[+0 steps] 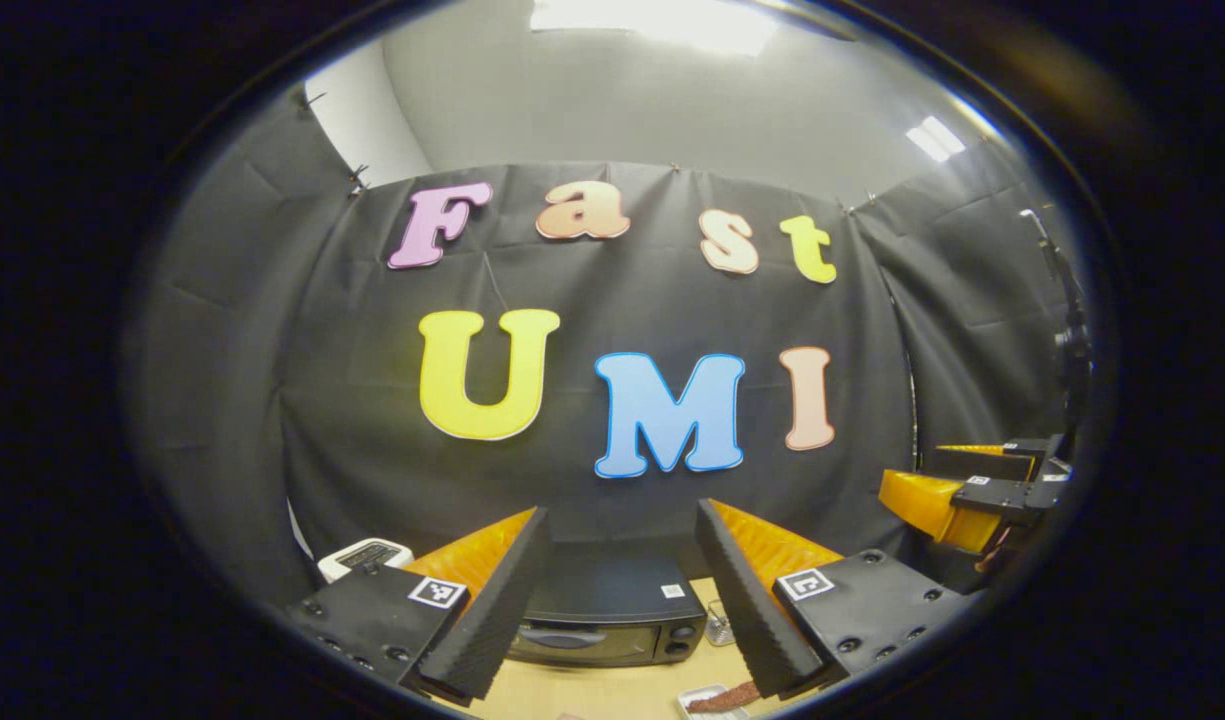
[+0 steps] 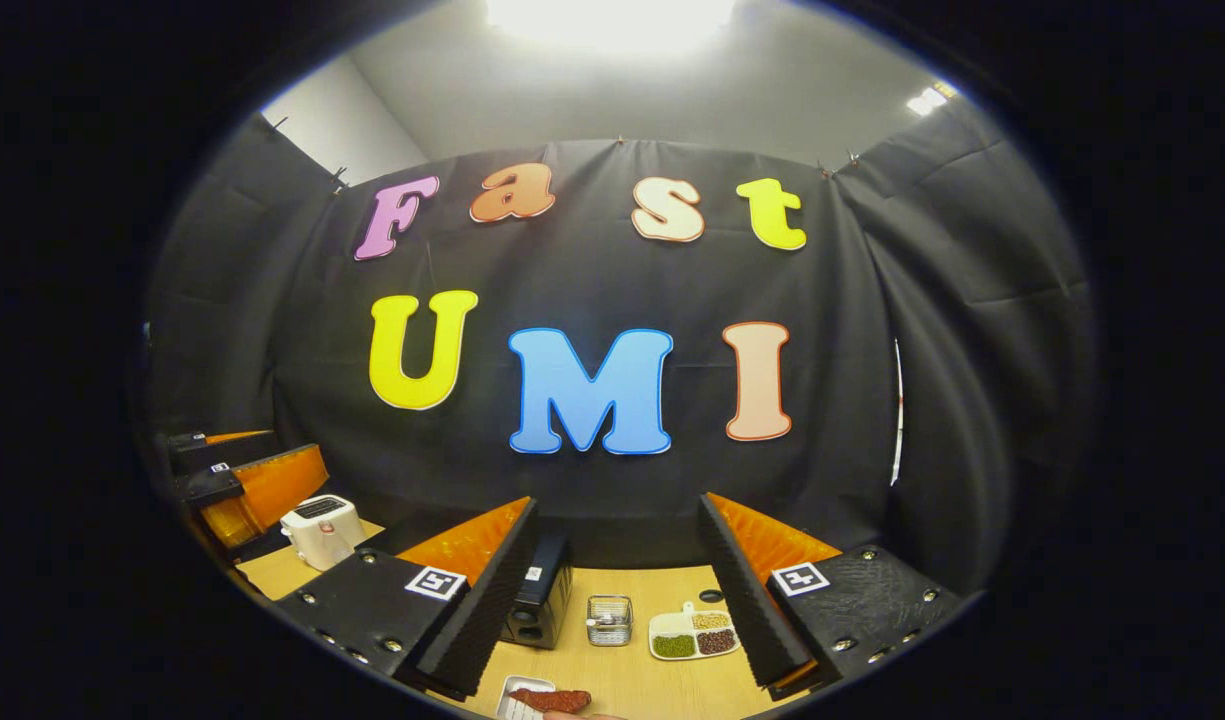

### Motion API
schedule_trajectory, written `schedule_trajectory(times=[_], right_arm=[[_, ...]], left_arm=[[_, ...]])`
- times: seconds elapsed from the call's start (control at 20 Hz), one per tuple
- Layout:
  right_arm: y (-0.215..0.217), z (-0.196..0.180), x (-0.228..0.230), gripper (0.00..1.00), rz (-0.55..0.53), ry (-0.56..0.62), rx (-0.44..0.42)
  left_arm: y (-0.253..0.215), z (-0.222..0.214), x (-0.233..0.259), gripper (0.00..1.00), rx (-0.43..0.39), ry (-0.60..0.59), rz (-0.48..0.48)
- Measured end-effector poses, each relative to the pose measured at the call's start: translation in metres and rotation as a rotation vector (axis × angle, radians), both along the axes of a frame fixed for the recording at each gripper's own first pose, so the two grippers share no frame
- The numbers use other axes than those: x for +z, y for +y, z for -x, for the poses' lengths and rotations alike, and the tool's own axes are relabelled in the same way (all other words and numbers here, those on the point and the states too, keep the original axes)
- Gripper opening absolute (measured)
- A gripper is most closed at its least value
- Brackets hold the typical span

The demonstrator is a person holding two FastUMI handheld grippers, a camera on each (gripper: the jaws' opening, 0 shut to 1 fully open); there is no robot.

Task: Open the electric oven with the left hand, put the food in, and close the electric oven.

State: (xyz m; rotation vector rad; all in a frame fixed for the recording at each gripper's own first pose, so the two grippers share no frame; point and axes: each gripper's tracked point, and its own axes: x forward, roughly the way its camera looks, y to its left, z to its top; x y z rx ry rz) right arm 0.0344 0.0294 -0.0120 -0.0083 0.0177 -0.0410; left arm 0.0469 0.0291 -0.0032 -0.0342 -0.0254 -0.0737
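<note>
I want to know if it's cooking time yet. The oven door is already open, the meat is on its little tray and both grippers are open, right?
Not quite. The electric oven door is closed, as the left gripper view shows. The meat does lie on its little tray, and the left gripper and right gripper are both open.

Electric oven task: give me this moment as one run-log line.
phase: pre-approach | electric oven: door closed | food: on small tray, outside oven | left gripper: open, empty, aimed at oven | right gripper: open, empty
</note>
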Motion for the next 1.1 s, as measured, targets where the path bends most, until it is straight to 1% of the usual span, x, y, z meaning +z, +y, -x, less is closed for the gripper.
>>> schedule_trajectory(times=[0.3, 0.5, 0.65, 0.75, 0.8, 0.9, 0.95, 1.0, 1.05, 1.1], right_arm=[[0.007, 0.001, -0.003, 0.95, 0.007, 0.015, 0.001], [0.006, 0.001, -0.008, 0.96, -0.005, 0.026, -0.002], [0.003, -0.002, -0.008, 0.96, -0.006, 0.026, -0.011], [0.002, -0.003, -0.010, 0.96, -0.008, 0.033, -0.018], [0.000, -0.004, -0.013, 0.96, -0.007, 0.038, -0.022], [-0.003, -0.003, -0.015, 0.96, 0.001, 0.043, -0.033], [-0.005, -0.002, -0.017, 0.96, 0.006, 0.048, -0.043], [-0.007, -0.002, -0.020, 0.96, 0.009, 0.055, -0.050], [-0.008, -0.001, -0.023, 0.96, 0.010, 0.065, -0.055], [-0.009, 0.001, -0.026, 0.96, 0.014, 0.074, -0.061]], left_arm=[[0.006, -0.007, -0.009, 1.00, -0.015, 0.007, -0.013], [0.016, -0.016, -0.029, 1.00, 0.000, 0.026, -0.018], [0.021, -0.028, -0.063, 1.00, -0.002, 0.077, -0.024], [0.022, -0.039, -0.090, 0.97, -0.018, 0.124, -0.032], [0.023, -0.045, -0.106, 0.94, -0.026, 0.150, -0.034], [0.022, -0.060, -0.131, 1.00, -0.044, 0.195, -0.044], [0.023, -0.068, -0.146, 0.97, -0.053, 0.221, -0.050], [0.026, -0.076, -0.162, 0.98, -0.051, 0.249, -0.052], [0.028, -0.083, -0.176, 1.00, -0.049, 0.274, -0.042], [0.032, -0.090, -0.189, 0.92, -0.047, 0.294, -0.031]])
